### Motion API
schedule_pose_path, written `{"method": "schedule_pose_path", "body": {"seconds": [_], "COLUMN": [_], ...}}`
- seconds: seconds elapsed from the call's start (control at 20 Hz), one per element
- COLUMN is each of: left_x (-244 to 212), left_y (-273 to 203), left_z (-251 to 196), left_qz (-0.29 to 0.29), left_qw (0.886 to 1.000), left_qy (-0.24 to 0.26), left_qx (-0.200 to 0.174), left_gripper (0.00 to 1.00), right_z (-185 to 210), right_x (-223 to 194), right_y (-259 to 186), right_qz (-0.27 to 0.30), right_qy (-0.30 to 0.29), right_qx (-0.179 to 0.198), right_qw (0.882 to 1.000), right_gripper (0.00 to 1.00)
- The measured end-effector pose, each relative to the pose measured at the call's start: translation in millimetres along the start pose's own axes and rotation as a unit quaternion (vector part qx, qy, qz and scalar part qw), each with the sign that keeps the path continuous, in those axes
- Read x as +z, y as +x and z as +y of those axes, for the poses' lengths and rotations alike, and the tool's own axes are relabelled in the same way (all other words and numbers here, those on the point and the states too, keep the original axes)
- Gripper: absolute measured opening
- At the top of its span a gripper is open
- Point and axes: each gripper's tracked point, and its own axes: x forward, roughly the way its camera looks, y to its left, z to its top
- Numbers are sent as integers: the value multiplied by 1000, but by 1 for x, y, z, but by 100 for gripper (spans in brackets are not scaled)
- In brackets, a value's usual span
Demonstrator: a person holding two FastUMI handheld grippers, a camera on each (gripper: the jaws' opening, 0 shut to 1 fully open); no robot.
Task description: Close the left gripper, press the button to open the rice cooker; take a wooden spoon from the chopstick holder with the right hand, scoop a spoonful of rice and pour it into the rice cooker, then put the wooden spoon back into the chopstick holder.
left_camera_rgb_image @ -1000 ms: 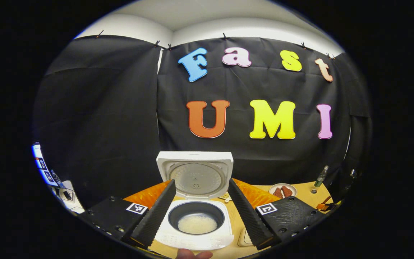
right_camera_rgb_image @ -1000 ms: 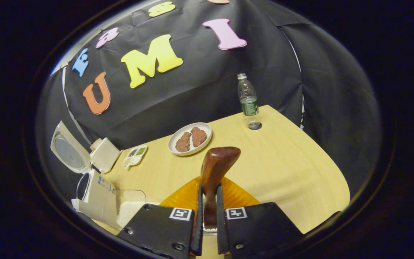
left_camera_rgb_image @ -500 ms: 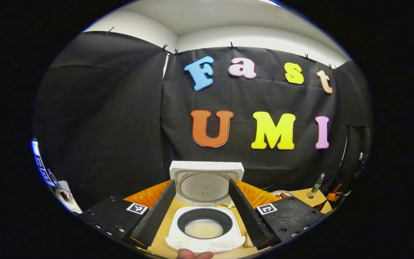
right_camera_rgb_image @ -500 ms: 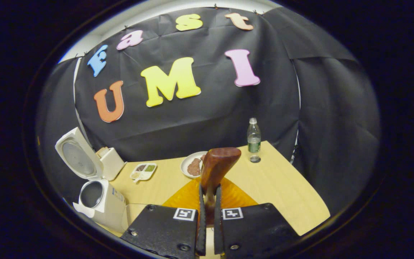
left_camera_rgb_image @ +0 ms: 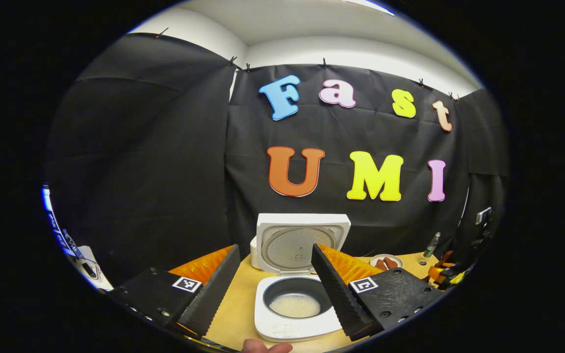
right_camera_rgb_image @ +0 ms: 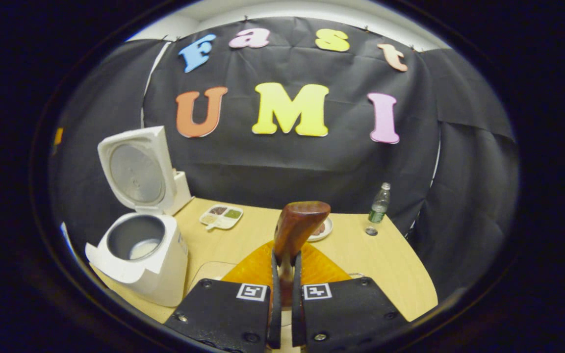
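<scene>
The white rice cooker (left_camera_rgb_image: pixel 296 327) stands open with its lid (left_camera_rgb_image: pixel 302 240) upright and white rice (left_camera_rgb_image: pixel 295 305) in the dark pot. My left gripper (left_camera_rgb_image: pixel 274 247) hangs open in front of it, one finger on each side of the cooker, holding nothing. In the right gripper view the cooker (right_camera_rgb_image: pixel 140 260) sits at the left with its lid (right_camera_rgb_image: pixel 135 169) raised. My right gripper (right_camera_rgb_image: pixel 285 257) is shut on the handle of a brown wooden spoon (right_camera_rgb_image: pixel 299 223), whose bowl points up and away above the table. I see no rice on the spoon.
A white box (right_camera_rgb_image: pixel 183 189) stands behind the cooker lid. On the wooden table (right_camera_rgb_image: pixel 390 264) are a small divided dish (right_camera_rgb_image: pixel 221 215), a plate of brown food (right_camera_rgb_image: pixel 322 230), a water bottle (right_camera_rgb_image: pixel 379 203) with its cap beside it, and a clear container (right_camera_rgb_image: pixel 211 270) by the cooker.
The right gripper has levelled out and swung left with the spoon, so the cooker looks nearer and larger. The left gripper has shifted a little; the cooker sits further right between its fingers.
</scene>
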Motion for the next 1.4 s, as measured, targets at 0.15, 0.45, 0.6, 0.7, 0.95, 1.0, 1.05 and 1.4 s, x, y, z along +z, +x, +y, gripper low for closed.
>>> {"method": "schedule_pose_path", "body": {"seconds": [0.15, 0.45, 0.6, 0.7, 0.95, 1.0, 1.05, 1.4], "left_x": [-12, -27, -29, -29, -31, -31, -32, -28], "left_y": [-10, -22, -24, -25, -26, -27, -27, -27], "left_z": [16, 39, 46, 50, 53, 52, 51, 30], "left_qz": [13, 37, 42, 42, 46, 48, 49, 48], "left_qw": [1000, 999, 998, 998, 998, 998, 998, 999], "left_qy": [3, 19, 20, 18, 13, 11, 9, 13], "left_qx": [12, 30, 34, 35, 36, 35, 33, 18], "left_gripper": [94, 94, 94, 94, 94, 94, 94, 94], "right_z": [17, 31, 58, 72, 83, 82, 81, 64], "right_x": [-37, -88, -92, -94, -90, -90, -89, -82], "right_y": [24, 41, 41, 39, 35, 34, 34, 42], "right_qz": [23, 53, 63, 75, 98, 103, 106, 115], "right_qy": [-45, -73, -39, 12, 181, 210, 235, 381], "right_qx": [-7, -28, -2, 19, 49, 52, 54, 74], "right_qw": [999, 996, 997, 997, 977, 971, 965, 915], "right_gripper": [13, 14, 13, 13, 13, 13, 14, 14]}}
